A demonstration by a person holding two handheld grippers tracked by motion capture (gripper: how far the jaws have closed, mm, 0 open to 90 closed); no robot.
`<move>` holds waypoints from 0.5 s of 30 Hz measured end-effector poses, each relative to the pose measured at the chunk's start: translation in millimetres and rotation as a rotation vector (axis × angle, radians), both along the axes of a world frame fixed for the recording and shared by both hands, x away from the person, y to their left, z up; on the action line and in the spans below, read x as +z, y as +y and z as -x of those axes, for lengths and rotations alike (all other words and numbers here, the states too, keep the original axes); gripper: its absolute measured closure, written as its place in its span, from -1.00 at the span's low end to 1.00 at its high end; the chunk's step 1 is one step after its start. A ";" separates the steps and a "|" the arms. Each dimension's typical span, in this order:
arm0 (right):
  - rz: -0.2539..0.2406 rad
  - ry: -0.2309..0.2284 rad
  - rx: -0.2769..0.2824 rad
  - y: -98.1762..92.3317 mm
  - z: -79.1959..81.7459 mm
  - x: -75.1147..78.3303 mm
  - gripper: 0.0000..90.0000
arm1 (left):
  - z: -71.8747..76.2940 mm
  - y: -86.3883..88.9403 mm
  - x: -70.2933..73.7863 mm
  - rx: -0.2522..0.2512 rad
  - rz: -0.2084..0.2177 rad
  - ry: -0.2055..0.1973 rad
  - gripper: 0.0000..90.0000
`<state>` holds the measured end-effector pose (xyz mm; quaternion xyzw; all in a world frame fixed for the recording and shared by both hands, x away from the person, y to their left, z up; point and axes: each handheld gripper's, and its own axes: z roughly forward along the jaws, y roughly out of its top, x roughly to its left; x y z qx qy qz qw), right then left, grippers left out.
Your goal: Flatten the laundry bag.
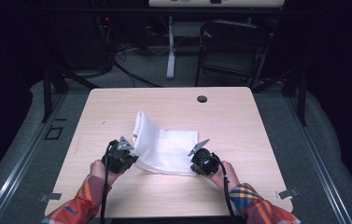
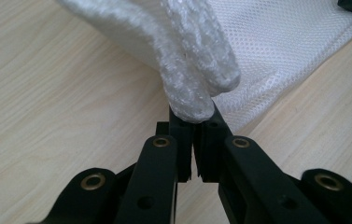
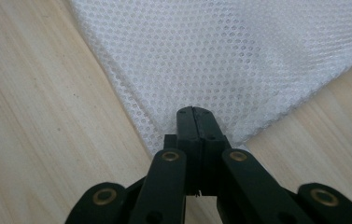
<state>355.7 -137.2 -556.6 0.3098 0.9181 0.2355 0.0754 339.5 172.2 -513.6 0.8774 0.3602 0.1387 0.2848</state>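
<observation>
well, l tool [image 2: 193, 122] tips buried in mesh cloth [image 2: 276, 51] fold; r corner grip unclear.

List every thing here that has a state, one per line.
Mesh cloth: partly flat on the table, left edge lifted and curled over.
Left gripper: shut on the cloth's bunched edge.
Right gripper: shut on the cloth's near corner, low at the table.
</observation>
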 end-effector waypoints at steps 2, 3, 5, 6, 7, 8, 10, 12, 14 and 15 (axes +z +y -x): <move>-0.008 -0.005 -0.001 -0.6 -0.2 -0.7 1.00 | 0.0 -0.1 -0.9 0.002 0.003 0.006 0.93; 0.003 -0.002 -0.003 -1.0 -0.3 0.1 1.00 | -0.3 0.0 -1.4 0.003 0.005 0.010 0.93; 0.011 0.004 0.001 -2.2 -0.8 0.8 1.00 | -0.4 -0.1 -2.5 0.005 0.009 0.019 0.93; 0.014 0.005 0.004 -3.0 -1.3 1.0 1.00 | -0.5 -0.3 -3.5 0.010 0.008 0.020 0.93; 0.004 0.003 -0.007 -3.4 -0.9 0.3 1.00 | -0.7 -0.3 -4.4 0.009 0.009 0.024 0.93; 0.018 0.005 0.001 -4.6 -1.7 1.2 1.00 | -0.7 -0.5 -5.5 0.010 0.008 0.028 0.93; 0.016 0.009 -0.004 -6.2 -2.0 1.3 1.00 | -0.4 -0.8 -7.9 0.010 0.009 0.042 0.93; 0.006 0.010 -0.011 -7.8 -2.2 0.7 1.00 | -0.3 -0.9 -9.8 0.010 0.010 0.053 0.93; 0.020 0.014 -0.005 -9.9 -3.2 1.6 1.00 | -1.0 -0.6 -11.1 0.011 0.009 0.067 0.93; 0.014 0.020 -0.012 -10.2 -2.7 1.5 1.00 | -1.4 -0.5 -11.8 0.011 0.010 0.071 0.93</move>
